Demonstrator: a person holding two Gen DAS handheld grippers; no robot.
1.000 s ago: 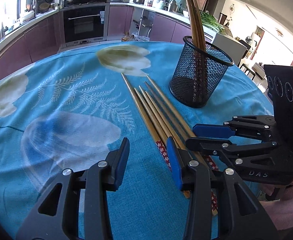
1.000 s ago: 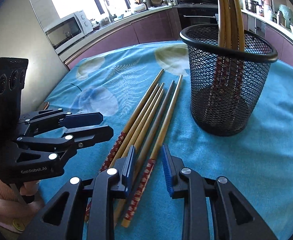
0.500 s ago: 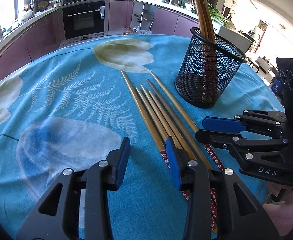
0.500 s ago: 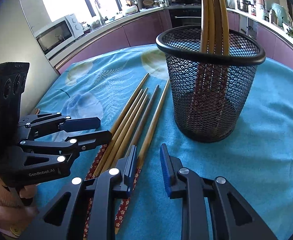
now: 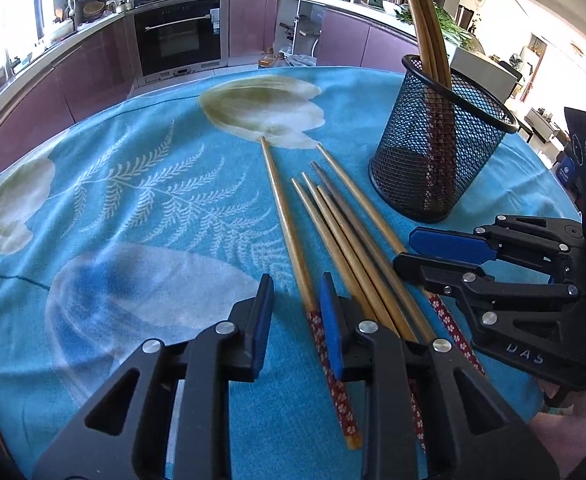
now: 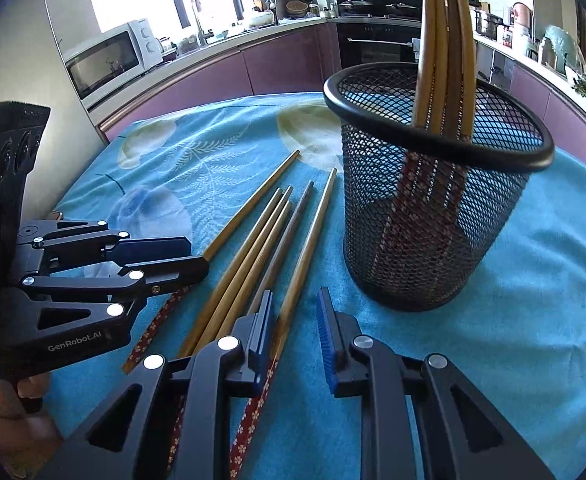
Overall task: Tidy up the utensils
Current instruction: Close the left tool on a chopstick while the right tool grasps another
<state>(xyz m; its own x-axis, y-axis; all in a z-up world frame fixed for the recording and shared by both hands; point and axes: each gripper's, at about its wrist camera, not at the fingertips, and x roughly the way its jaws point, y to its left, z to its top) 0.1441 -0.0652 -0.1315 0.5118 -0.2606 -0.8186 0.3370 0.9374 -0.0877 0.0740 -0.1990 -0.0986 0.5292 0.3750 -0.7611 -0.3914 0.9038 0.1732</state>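
A: Six loose chopsticks [image 5: 335,236] lie fanned on the blue tablecloth [image 5: 133,200], just beside the mesh holder [image 6: 433,216], which already has several standing in it.

B: Claws?

A: Left gripper [image 5: 295,320] jaws have just been closing, straddling the leftmost chopstick [image 5: 289,232] at its patterned end; a gap shows beside the stick, so not clamped. Right gripper [image 6: 293,332] likewise closing around the rightmost chopstick [image 6: 309,240], gap on its far side, not gripping.

B: Risks?

A: My guess: round sticks roll, so a pad could nudge one out sideways. The left's inner finger touches the neighbouring stick and may drag it along. Gripping near the end, the long tip may droop and catch the holder's rim.
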